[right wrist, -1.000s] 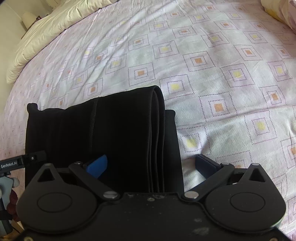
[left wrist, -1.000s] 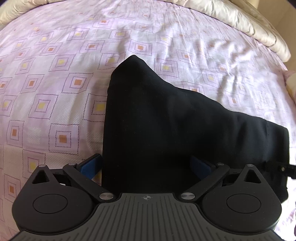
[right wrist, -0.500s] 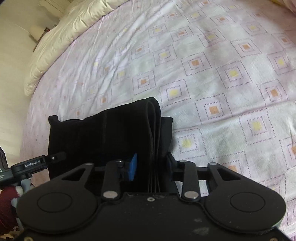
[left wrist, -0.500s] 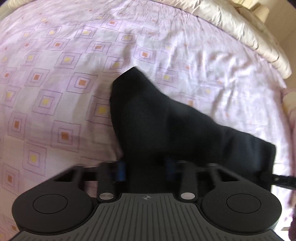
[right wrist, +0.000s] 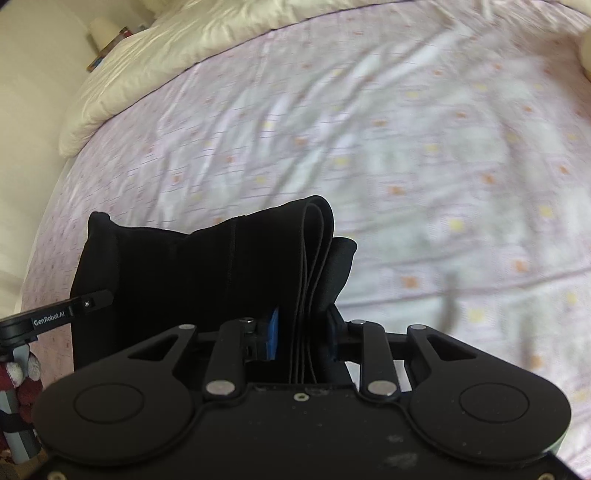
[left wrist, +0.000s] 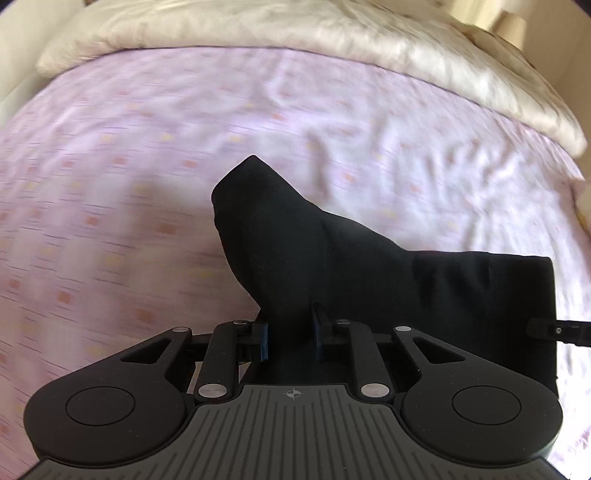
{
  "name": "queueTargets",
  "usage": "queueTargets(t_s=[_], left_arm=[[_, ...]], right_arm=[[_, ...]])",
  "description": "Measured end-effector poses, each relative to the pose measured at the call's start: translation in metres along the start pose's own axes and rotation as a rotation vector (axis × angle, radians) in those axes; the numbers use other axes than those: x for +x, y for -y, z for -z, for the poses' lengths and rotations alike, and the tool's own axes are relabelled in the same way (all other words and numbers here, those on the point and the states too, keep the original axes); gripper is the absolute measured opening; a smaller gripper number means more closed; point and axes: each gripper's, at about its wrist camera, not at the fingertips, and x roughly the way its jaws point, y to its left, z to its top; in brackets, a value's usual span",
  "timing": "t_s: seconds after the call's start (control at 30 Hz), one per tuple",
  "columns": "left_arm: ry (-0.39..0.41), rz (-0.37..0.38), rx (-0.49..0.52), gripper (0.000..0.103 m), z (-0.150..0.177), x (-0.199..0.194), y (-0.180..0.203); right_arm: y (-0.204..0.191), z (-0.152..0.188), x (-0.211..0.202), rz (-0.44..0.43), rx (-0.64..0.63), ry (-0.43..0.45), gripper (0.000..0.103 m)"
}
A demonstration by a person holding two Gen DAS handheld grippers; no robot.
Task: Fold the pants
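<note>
The black pants (left wrist: 332, 258) are folded into a thick bundle and held up off the bed between both grippers. My left gripper (left wrist: 290, 338) is shut on one end of the bundle. My right gripper (right wrist: 304, 338) is shut on the other end, where the stacked folded layers of the pants (right wrist: 207, 273) show edge-on. The tip of the right gripper shows at the right edge of the left wrist view (left wrist: 554, 330), and the left gripper's tip shows at the left of the right wrist view (right wrist: 74, 310).
A bed with a pale lilac sheet (left wrist: 184, 147) with small square prints lies below. A cream duvet (left wrist: 295, 26) is bunched along the far side, and also shows in the right wrist view (right wrist: 177, 44). A wall (right wrist: 33, 122) stands beyond the bed's left edge.
Both grippers have closed on the ends of the folded pants and lifted the bundle off the sheet; the views now tilt up toward the duvet.
</note>
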Motion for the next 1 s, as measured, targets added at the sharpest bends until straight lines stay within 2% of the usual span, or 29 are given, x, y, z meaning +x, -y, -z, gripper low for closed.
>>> queueTargets(t_s=[0.27, 0.5, 0.6, 0.63, 0.73, 0.87, 1.0], left_arm=[[0.043, -0.099, -0.044, 0.018, -0.044, -0.009, -0.117], [0.064, -0.123, -0.058, 0.016, -0.073, -0.006, -0.201], [0.017, -0.108, -0.063, 0.019, -0.079, 0.009, -0.224], [-0.010, -0.102, -0.073, 0.025, -0.079, 0.016, -0.229], [-0.056, -0.072, -0.131, 0.032, -0.077, 0.034, -0.249], [-0.045, -0.053, -0.202, 0.033, -0.075, 0.033, -0.259], [0.029, -0.141, -0.143, 0.032, -0.074, 0.011, -0.251]], right_arm=[[-0.132, -0.040, 0.068, -0.049, -0.126, -0.025, 0.027], [-0.234, -0.075, 0.114, -0.086, -0.201, -0.014, 0.027], [-0.258, -0.082, 0.129, -0.061, -0.210, -0.015, 0.027], [-0.264, -0.083, 0.136, -0.034, -0.213, -0.021, 0.028], [-0.268, -0.088, 0.155, 0.073, -0.204, -0.069, 0.038], [-0.265, -0.088, 0.160, 0.135, -0.193, -0.091, 0.044], [-0.276, -0.089, 0.148, 0.185, -0.218, -0.049, 0.047]])
